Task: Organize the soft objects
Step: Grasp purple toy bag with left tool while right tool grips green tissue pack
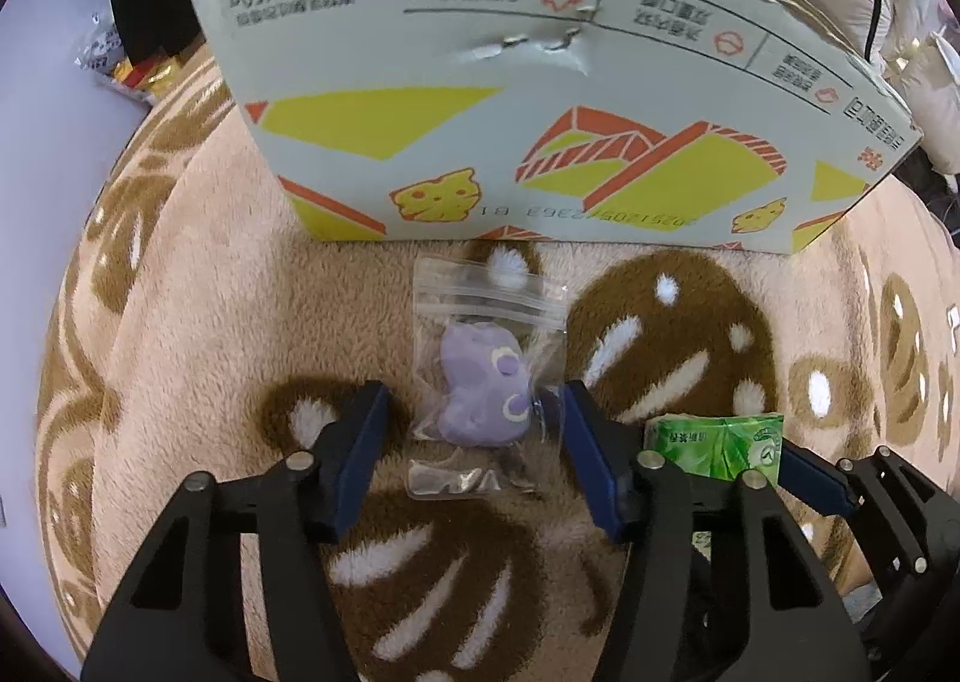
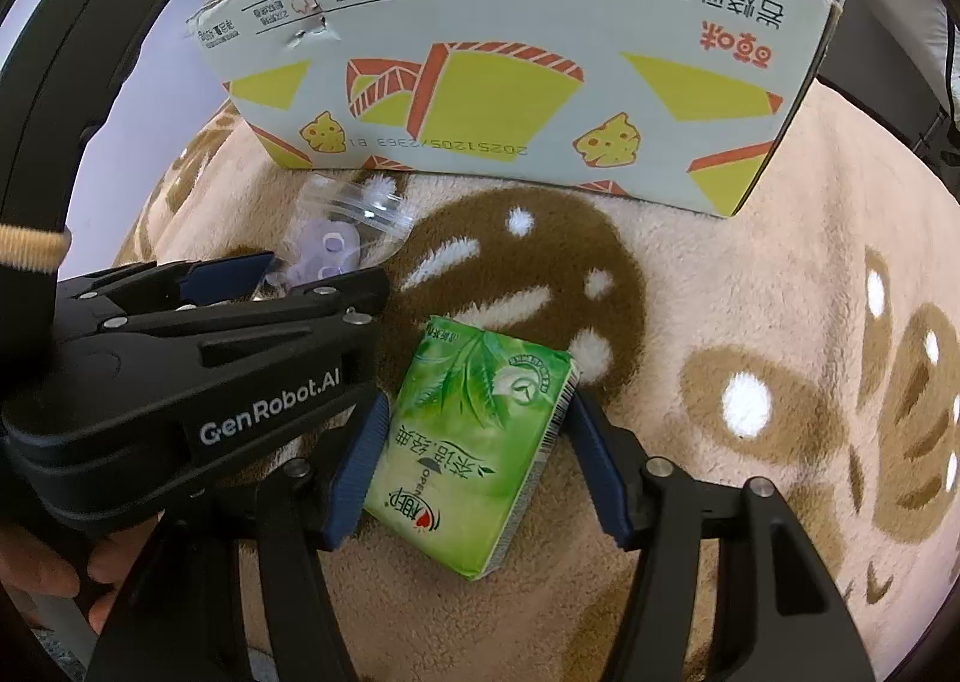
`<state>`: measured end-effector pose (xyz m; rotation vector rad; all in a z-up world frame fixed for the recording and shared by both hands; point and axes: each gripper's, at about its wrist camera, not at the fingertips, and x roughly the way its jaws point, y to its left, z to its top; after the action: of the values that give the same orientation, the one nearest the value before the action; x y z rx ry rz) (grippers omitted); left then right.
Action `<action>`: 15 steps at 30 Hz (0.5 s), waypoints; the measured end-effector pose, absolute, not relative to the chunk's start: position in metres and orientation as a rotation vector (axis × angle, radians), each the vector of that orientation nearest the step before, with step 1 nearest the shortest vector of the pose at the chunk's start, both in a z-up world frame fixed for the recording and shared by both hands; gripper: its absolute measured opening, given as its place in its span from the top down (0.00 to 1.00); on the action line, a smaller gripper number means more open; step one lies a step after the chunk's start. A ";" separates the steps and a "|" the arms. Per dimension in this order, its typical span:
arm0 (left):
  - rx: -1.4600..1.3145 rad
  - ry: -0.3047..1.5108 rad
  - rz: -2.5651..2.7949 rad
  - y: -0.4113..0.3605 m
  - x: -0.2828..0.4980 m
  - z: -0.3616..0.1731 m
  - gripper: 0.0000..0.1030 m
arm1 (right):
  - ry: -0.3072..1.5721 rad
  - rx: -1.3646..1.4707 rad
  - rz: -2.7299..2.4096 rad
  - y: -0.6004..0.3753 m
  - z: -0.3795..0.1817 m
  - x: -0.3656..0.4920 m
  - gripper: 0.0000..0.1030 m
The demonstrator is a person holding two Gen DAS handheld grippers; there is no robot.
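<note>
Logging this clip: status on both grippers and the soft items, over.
Left gripper straddling bagged purple toy, pads not pressing. Right gripper shut on green tissue pack. Both items on blanket, cardboard box just behind; path clear.

From my feed, the beige-and-brown patterned fleece blanket (image 1: 198,322) looks thick, fuzzy and matt. On it lies a small clear zip-top plastic bag (image 1: 489,376), thin, crinkled and glossy with glints, and inside it a lilac soft toy figure (image 1: 483,394) that looks smooth and doughy. The green plastic-wrapped tissue pack (image 2: 474,454) has a shiny printed film wrapper. The white printed cardboard box (image 2: 510,64) is matt paperboard with raw corrugated edges and a dented tear. My gripper frames are matt black plastic with bright metal pins, and the blue fingers (image 1: 366,442) look ribbed.
</note>
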<state>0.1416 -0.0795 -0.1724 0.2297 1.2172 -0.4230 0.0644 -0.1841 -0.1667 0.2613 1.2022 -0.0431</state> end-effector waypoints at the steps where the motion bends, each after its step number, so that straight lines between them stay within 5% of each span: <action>1: 0.230 1.206 -0.426 -0.079 0.140 -0.172 0.47 | 1.202 0.261 -0.043 -0.184 -0.166 0.064 0.37; 15: 0.211 1.198 -0.421 -0.073 0.131 -0.159 0.60 | 1.197 0.259 -0.041 -0.199 -0.159 0.060 0.39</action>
<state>0.1306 -0.0731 -0.1591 0.2109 1.1976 -0.4211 0.0602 -0.1985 -0.1587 0.2585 1.1965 -0.0407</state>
